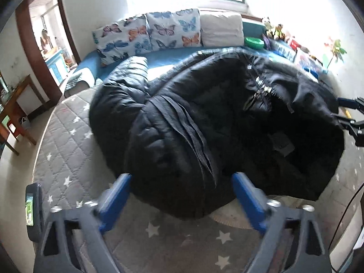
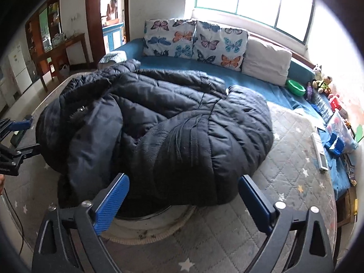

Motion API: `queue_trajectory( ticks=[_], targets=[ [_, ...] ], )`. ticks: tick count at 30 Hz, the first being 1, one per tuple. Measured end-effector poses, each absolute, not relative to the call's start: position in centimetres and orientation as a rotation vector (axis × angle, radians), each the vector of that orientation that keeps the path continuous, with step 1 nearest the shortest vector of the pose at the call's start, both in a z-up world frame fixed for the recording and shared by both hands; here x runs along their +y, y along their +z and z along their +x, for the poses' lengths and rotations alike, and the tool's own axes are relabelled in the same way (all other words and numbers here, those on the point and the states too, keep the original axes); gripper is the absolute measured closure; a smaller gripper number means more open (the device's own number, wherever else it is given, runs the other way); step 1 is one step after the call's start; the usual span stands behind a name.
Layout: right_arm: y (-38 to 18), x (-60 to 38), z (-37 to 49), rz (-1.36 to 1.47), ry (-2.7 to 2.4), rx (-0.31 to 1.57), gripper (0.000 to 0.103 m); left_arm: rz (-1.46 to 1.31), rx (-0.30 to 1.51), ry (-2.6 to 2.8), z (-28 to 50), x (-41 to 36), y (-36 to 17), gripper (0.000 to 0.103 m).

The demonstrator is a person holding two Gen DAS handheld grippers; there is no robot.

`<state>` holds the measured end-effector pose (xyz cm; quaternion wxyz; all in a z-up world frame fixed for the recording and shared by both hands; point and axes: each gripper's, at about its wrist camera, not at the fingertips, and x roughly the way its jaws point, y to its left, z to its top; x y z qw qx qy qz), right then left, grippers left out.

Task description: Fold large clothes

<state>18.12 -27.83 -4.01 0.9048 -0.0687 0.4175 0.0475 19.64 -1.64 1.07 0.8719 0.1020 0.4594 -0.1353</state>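
Note:
A large black puffer jacket (image 1: 204, 125) lies bunched and partly folded on a grey quilted mattress (image 1: 68, 147) with white stars. In the left wrist view my left gripper (image 1: 182, 179) stands open over the jacket's near edge, with the bulging fold between its blue fingers (image 1: 120, 193). From the right wrist the jacket (image 2: 170, 125) shows a sleeve folded across its body. My right gripper (image 2: 184, 182) is open at the near hem, nothing pinched. The left gripper (image 2: 25, 136) shows at that view's left edge beside the jacket's collar side. The right gripper (image 1: 348, 113) shows at the left wrist view's right edge.
Two butterfly pillows (image 2: 193, 38) and a white pillow (image 2: 266, 61) line the far side on a blue sheet (image 2: 173, 62). A green bowl (image 2: 295, 87), toys (image 2: 322, 82) and boxes crowd the right edge. A round pale mat (image 2: 147, 227) lies under the jacket. A person (image 2: 111, 6) stands beyond the doorway.

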Motion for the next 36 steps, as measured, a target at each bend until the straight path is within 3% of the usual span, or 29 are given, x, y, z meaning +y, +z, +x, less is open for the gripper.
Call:
queue_trajectory(
  ticks=[2,6,7,8,14,21,24,25,26,27,28,29,31,33,36],
  targets=[
    [-4.5,-28.0,18.3,-0.163,0.09,0.864,0.011,0.244,0.955,-0.278,20.1,-2.2,0.4,0.041],
    [-4.0,-28.1,17.5,-0.18,0.091,0.838,0.03,0.251,0.931,-0.287,19.8,-2.1,0.5,0.064],
    [-3.7,-28.1,17.3,-0.186,0.081,0.829,0.048,0.243,0.924,-0.295,19.6,-1.9,0.8,0.068],
    [-3.4,-28.0,17.2,-0.206,0.044,0.817,0.072,0.234,0.918,-0.304,19.3,-1.7,1.1,0.071],
    [-1.5,-29.5,16.0,-0.13,0.053,0.793,0.098,0.214,0.901,-0.346,17.3,-0.6,3.0,0.074],
    [-1.0,-30.8,14.9,-0.067,0.067,0.796,0.098,0.248,0.91,-0.375,14.0,-0.4,3.0,0.074],
    [-2.2,-32.1,15.2,0.016,0.074,0.843,0.095,0.249,0.941,-0.385,13.1,0.0,2.0,0.067],
    [-2.7,-32.6,15.4,0.041,0.072,0.864,0.082,0.259,0.952,-0.385,12.7,0.1,1.7,0.064],
    [-3.0,-32.9,15.6,0.06,0.068,0.878,0.057,0.266,0.956,-0.384,12.4,0.2,1.5,0.061],
    [-3.2,-33.2,15.7,0.08,0.062,0.876,0.044,0.276,0.943,-0.39,11.8,0.3,1.6,0.059],
    [-3.5,-33.5,15.6,0.097,0.06,0.867,0.031,0.288,0.927,-0.399,11.4,0.3,1.8,0.048],
    [-3.7,-33.8,15.8,0.108,0.057,0.866,0.03,0.309,0.9,-0.394,10.8,0.4,2.1,0.029],
    [-3.9,-34.8,16.8,0.162,0.046,0.88,0.029,0.33,0.844,-0.372,10.2,0.3,3.0,0.008],
    [-4.5,-35.9,17.5,0.235,0.049,0.908,0.024,0.315,0.825,-0.363,10.3,0.5,3.5,0.004],
    [-6.1,-37.2,18.5,0.315,0.035,0.942,0.023,0.218,0.873,-0.351,11.9,1.4,3.5,0.004]
  ],
)
